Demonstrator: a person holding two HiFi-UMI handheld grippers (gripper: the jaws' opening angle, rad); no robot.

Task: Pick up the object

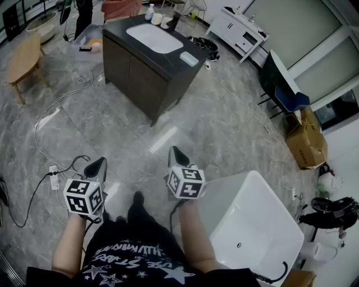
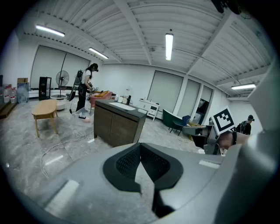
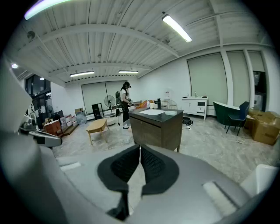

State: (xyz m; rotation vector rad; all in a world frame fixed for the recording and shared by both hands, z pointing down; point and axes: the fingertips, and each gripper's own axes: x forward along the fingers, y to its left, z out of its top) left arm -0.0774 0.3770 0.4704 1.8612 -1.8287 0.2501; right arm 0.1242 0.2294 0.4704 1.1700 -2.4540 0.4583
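Standing well back from the cabinet (image 1: 140, 73), left gripper (image 1: 100, 163) and right gripper (image 1: 175, 152) both clenched on nothing, carried low and aimed ahead, probably toward the bottle (image 1: 150, 12) and cups (image 1: 159, 19) at its far edge.

Which object is meant cannot be told; a pale rectangular block (image 1: 189, 58) lies flat at the surface's (image 1: 139, 47) right-hand corner, just beside the white basin (image 1: 154, 38).

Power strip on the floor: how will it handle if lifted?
Power strip looks rigid and probably light; flat, so unlikely to roll. Cables from it lie in loose loops, so they would likely trail floppily and tug back.
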